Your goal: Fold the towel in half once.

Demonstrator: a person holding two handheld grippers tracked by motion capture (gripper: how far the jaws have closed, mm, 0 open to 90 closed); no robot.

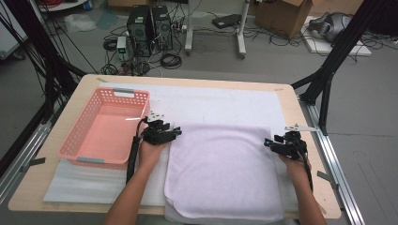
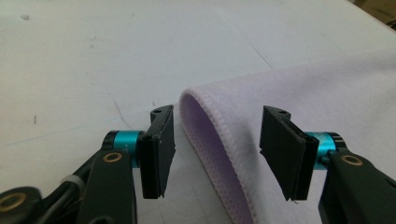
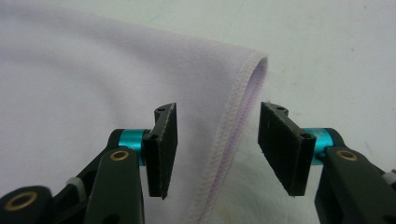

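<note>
The folded lilac towel (image 1: 225, 171) lies on the tabletop (image 1: 300, 117) near its front edge. The left gripper (image 1: 176, 132) stands open at the towel's far left corner, the right gripper (image 1: 267, 142) open at the far right corner; neither grips it. A pink basket (image 1: 105, 129) sits near the left edge.

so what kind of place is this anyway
Probably a lab or workshop set up for recording. The table sits inside a black frame, computer towers and loose cables lie on the floor, and a cardboard box stands behind.

pale lilac towel (image 1: 224, 171), salmon-pink basket (image 1: 107, 130), white mat (image 1: 220, 104), black tongs with teal collars.
</note>
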